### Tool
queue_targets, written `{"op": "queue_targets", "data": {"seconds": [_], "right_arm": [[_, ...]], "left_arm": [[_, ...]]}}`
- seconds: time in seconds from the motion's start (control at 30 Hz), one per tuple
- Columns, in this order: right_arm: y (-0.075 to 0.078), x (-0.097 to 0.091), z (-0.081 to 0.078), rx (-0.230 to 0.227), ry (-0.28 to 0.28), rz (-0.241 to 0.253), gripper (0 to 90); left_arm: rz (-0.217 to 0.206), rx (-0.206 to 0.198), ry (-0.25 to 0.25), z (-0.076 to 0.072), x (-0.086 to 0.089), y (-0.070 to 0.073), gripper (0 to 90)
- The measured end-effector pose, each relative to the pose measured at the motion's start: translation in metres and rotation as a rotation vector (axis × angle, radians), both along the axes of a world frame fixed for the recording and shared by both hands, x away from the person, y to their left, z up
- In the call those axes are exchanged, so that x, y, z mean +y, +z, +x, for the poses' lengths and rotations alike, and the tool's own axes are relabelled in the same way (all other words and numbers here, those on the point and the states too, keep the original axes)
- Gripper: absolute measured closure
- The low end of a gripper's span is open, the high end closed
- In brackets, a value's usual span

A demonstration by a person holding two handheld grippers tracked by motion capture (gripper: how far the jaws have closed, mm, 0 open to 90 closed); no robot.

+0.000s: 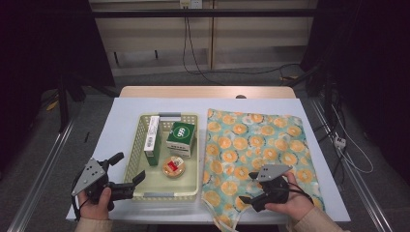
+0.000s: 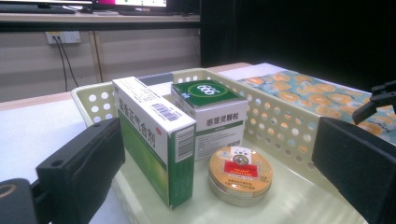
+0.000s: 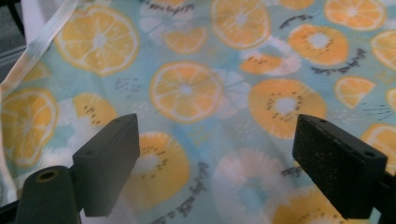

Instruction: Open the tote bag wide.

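Basket, pale yellow, sits on the bench left of the orange-print cloth; inside stand a tall green box, a green-topped box and a round tin. Left gripper gapes, released, at the basket's near left corner. Right gripper hangs spread over the cloth's near edge.

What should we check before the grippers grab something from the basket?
1. Left gripper open: ok, jaws wide apart at the basket near corner.
2. Right gripper open: ok, over the fruit-print cloth.
3. Round tin free to reach: ok, lying flat with nothing on it.
4. Tall green box steady: cannot tell, it stands on a narrow edge.
5. Cloth lying flat: ok, mostly spread out.
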State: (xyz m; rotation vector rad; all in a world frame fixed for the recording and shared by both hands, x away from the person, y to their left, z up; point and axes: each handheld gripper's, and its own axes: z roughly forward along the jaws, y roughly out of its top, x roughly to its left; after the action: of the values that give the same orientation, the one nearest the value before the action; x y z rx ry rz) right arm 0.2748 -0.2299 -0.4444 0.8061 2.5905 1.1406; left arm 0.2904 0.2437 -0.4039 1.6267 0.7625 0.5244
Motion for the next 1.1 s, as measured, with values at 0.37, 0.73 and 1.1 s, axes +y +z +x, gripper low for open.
{"op": "queue_targets", "data": {"seconds": [0.37,0.73,1.1], "right_arm": [[-0.005,-0.004,-0.02,-0.01,0.066,-0.069,22.9],[-0.006,-0.008,-0.023,0.009,0.098,-0.036,60.7],[-0.005,-0.007,-0.014,0.02,0.108,-0.038,90.0]], "left_arm": [[0.0,0.003,0.004,0.0,0.0,0.0,2.4],[0.005,-0.006,0.001,0.0,0.0,0.0,2.4],[0.001,-0.006,0.005,-0.001,0.001,0.001,2.4]]}}
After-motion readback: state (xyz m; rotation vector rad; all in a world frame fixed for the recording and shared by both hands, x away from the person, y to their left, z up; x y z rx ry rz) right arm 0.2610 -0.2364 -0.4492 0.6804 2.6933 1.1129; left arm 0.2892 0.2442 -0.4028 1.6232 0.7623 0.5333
